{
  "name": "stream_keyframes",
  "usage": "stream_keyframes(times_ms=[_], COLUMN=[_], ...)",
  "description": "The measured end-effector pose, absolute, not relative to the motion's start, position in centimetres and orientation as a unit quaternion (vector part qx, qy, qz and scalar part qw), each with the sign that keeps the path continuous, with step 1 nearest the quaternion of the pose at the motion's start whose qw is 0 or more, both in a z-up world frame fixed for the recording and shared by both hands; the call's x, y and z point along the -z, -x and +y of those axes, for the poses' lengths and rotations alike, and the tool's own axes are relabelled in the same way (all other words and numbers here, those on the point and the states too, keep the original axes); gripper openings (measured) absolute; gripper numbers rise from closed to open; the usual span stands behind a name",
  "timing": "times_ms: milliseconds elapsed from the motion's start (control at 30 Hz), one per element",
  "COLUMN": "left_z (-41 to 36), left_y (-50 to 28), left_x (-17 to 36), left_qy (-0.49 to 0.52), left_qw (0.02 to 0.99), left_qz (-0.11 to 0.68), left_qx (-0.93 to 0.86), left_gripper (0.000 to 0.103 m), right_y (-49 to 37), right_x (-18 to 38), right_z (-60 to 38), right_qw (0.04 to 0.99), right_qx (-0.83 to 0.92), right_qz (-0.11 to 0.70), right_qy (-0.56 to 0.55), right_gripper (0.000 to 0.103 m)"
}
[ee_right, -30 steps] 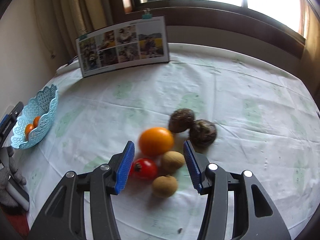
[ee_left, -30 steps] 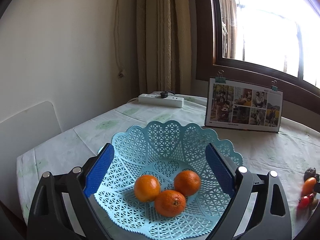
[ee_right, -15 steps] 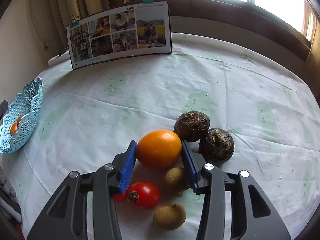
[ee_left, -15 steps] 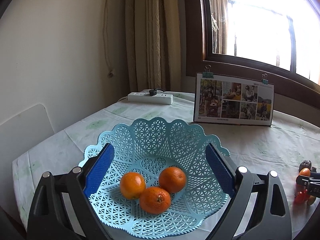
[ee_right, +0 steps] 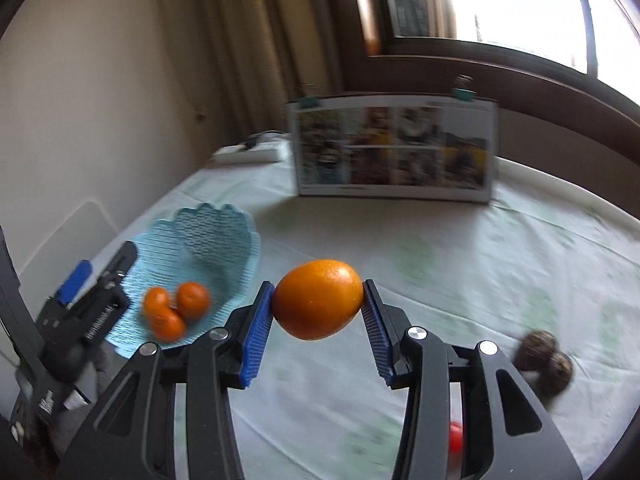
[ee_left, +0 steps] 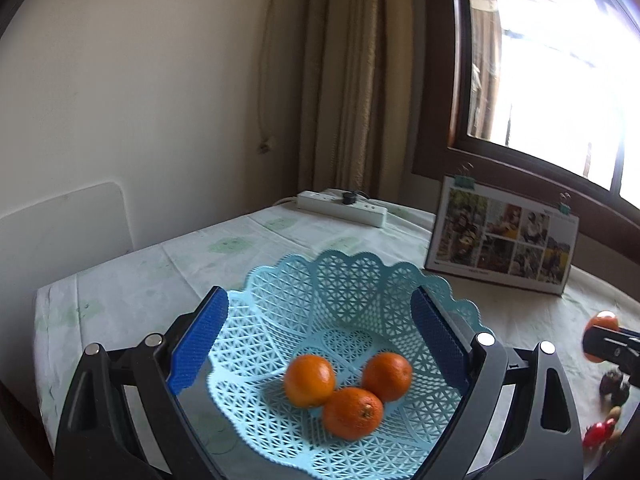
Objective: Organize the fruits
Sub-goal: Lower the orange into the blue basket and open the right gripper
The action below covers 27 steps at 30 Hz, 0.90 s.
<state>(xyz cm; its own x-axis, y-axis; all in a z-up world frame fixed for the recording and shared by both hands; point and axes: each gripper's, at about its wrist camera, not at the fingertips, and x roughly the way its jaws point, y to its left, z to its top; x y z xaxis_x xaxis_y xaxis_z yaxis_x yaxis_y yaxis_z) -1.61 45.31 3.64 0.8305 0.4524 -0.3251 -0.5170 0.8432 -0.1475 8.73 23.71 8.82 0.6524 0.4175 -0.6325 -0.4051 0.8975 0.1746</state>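
Orange, pinched by right gripper, should be lowered gently into basket framed by spread left gripper.

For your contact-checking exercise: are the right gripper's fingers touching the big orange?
Touching. The right wrist view shows the right gripper with both blue fingers pressed against opposite sides of the big orange, holding it above the tablecloth.

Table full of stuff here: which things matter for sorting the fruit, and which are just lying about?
Part of the job:
large orange in the right gripper
blue basket with three small oranges
left gripper
red tomato

Just lying about:
photo calendar
power strip
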Motion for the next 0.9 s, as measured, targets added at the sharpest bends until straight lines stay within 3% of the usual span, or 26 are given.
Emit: stream_keyframes(times_ms=[333, 900], left_z=[47.6, 46.5], left_y=[3.3, 2.6], left_x=[-3.9, -3.7], left_qy=[0.167, 0.138], left_qw=[0.934, 0.940], left_qz=[0.110, 0.121], left_qx=[-0.298, -0.288], left_gripper=[0.097, 0.097], right_y=[-8.9, -8.0], right_x=[-8.7, -7.4], right_z=[31.3, 26.2], right_qw=[0.882, 0.896], right_qx=[-0.304, -0.249], right_qz=[0.361, 0.366], right_qy=[0.002, -0.017], right_gripper=[0.045, 0.045])
